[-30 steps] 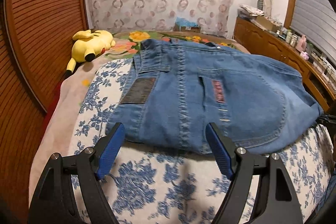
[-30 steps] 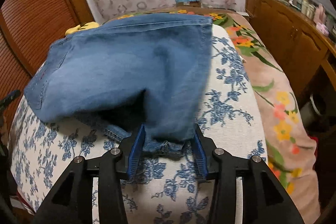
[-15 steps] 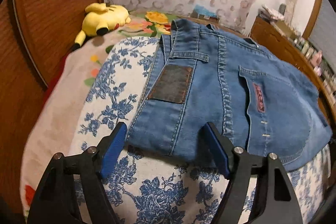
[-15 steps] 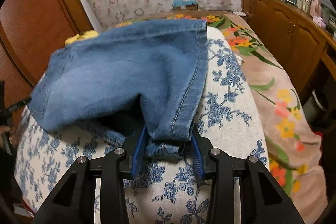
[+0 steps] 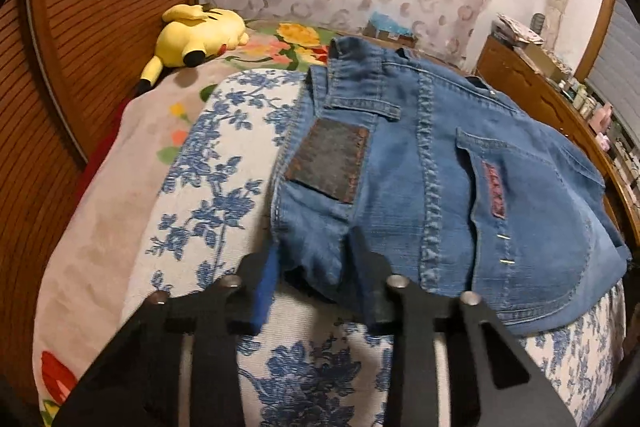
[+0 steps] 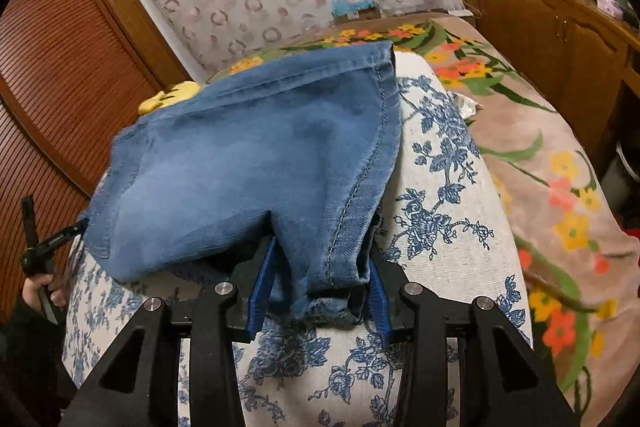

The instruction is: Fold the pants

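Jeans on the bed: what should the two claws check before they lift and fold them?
1. Left claw has denim between its fingers: ok, a near corner of the jeans is bunched there as the jaws are closing.
2. Left grip finished: not ok yet.
3. Right claw grips the jeans' other near corner: ok, cloth is pinched between the blue pads.
4. Jeans folded flat: not ok, the right side humps up.
5. Yellow plush toy clear of the jeans: ok.
6. Layers caught in each claw: cannot tell.

I see the pants [image 5: 460,179] lying folded on a cushion [image 5: 224,163] atop the bed [image 6: 560,187], a plush toy [image 5: 196,35] behind-left, a cabinet [image 6: 560,27] right.
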### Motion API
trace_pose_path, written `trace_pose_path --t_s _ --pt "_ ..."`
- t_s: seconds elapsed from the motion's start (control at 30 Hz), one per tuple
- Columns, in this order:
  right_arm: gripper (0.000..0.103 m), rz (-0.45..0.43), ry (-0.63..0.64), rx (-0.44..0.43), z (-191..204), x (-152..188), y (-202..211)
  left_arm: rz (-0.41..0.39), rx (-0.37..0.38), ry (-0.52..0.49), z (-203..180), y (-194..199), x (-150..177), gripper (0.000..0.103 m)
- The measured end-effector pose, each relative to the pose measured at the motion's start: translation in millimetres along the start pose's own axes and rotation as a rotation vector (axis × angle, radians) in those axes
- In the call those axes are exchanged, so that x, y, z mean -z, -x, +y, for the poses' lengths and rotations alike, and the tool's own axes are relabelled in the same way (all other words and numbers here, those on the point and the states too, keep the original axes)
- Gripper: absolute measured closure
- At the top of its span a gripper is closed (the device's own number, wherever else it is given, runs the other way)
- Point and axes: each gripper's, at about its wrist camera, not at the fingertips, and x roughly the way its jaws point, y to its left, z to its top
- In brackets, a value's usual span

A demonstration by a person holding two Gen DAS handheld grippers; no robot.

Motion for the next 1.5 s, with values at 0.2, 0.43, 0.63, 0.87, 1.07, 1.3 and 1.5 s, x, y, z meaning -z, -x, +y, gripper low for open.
trace_pose_path --t_s 0.2,0.43,0.63,0.87,1.07,1.3,1.5 --pt "0.077 0.014 0.068 0.043 15 -3 0 -0.031 -0.002 -0.042 -8 12 -1 0.086" --pt "0.096 -0.007 0.128 0.033 17 -5 10 -0.137 -0.007 -0.076 -16 49 -10 0.089" --pt "0.098 -0.068 0.150 0.027 8 -9 44 -0.203 0.021 -0.090 -16 91 -12 0.090" --pt "0.098 -0.098 0.217 -0.001 13 14 91 -0.245 0.067 -0.091 -9 145 22 0.091" --pt "0.098 -0.095 0.258 -0.029 9 54 133 -0.221 0.079 -0.105 -2 175 70 0.091" --pt "0.098 -0.038 0.249 -0.021 -2 76 131 -0.140 0.054 -0.127 -1 171 117 0.090" --pt "0.098 0.001 0.228 0.005 -9 79 100 -0.116 0.020 -0.127 -1 156 130 0.089"
